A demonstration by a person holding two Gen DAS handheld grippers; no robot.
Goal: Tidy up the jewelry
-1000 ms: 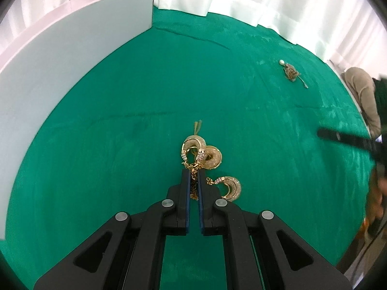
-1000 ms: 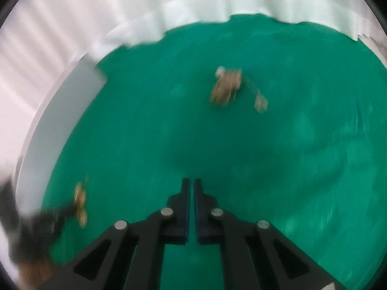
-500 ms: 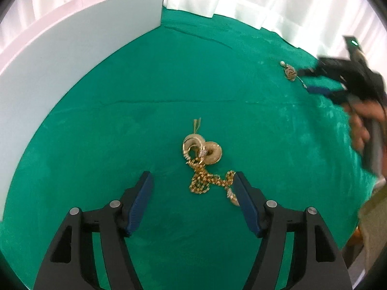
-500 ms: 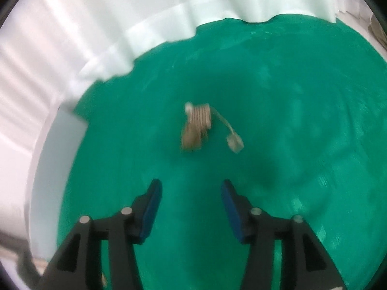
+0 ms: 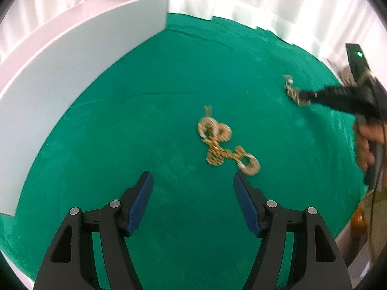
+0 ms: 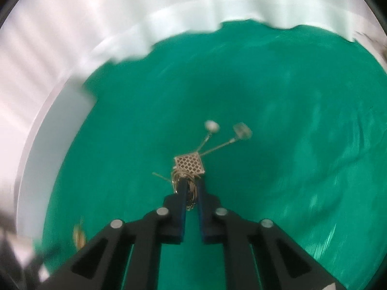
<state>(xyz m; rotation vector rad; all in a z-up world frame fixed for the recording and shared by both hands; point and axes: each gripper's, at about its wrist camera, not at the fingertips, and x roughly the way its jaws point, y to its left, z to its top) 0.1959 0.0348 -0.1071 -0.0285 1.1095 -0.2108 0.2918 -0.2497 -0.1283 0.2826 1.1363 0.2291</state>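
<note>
Black tool [image 5: 193, 183], blue pads [image 5: 140, 205], silver screws

Right gripper [image 6: 191, 186]: pinched on wire tangle of lattice earring [image 6: 189, 166]
Bench [image 6: 278, 125]: green cloth
Ahead of gripper: earring's two stems

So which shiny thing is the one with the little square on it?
On the green cloth, look at the tip of the right hand-held gripper. The silvery jewelry piece pinched there has a lattice square and two thin stalks; the other is a loose gold chain.

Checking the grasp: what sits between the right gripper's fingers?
The right gripper is shut on the silver jewelry tangle; its lattice square sticks out beyond. The strands clamped inside stay hidden.
</note>
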